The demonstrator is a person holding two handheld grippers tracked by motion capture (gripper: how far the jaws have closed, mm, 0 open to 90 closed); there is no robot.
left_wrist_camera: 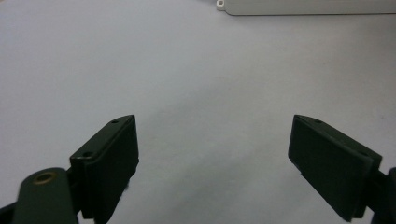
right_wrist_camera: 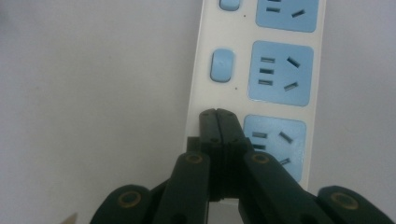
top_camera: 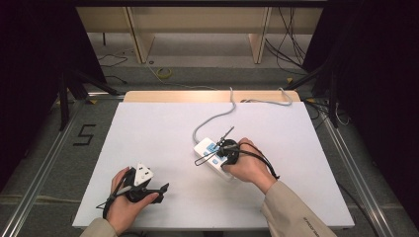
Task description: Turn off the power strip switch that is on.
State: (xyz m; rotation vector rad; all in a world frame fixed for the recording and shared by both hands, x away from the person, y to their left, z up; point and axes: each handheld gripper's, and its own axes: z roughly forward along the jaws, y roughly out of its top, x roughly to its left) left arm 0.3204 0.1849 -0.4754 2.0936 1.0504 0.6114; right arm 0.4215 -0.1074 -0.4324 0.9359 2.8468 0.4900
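Note:
A white power strip (top_camera: 205, 147) with blue sockets lies near the middle of the white table, its grey cord (top_camera: 217, 116) running to the far edge. My right gripper (top_camera: 218, 148) is over it, jaws shut with nothing between them. In the right gripper view the shut tips (right_wrist_camera: 218, 115) rest over the strip's (right_wrist_camera: 280, 74) left margin beside the nearest socket, in line with a blue rocker switch (right_wrist_camera: 222, 65) farther along; whatever lies under the tips is hidden. My left gripper (top_camera: 159, 186) lies near the front left, open and empty (left_wrist_camera: 212, 126).
The table (top_camera: 148, 128) is a plain white sheet with a wooden strip along its far edge. One end of the strip (left_wrist_camera: 303, 5) shows at the top of the left gripper view. Loose cables lie on the floor beyond and to the right.

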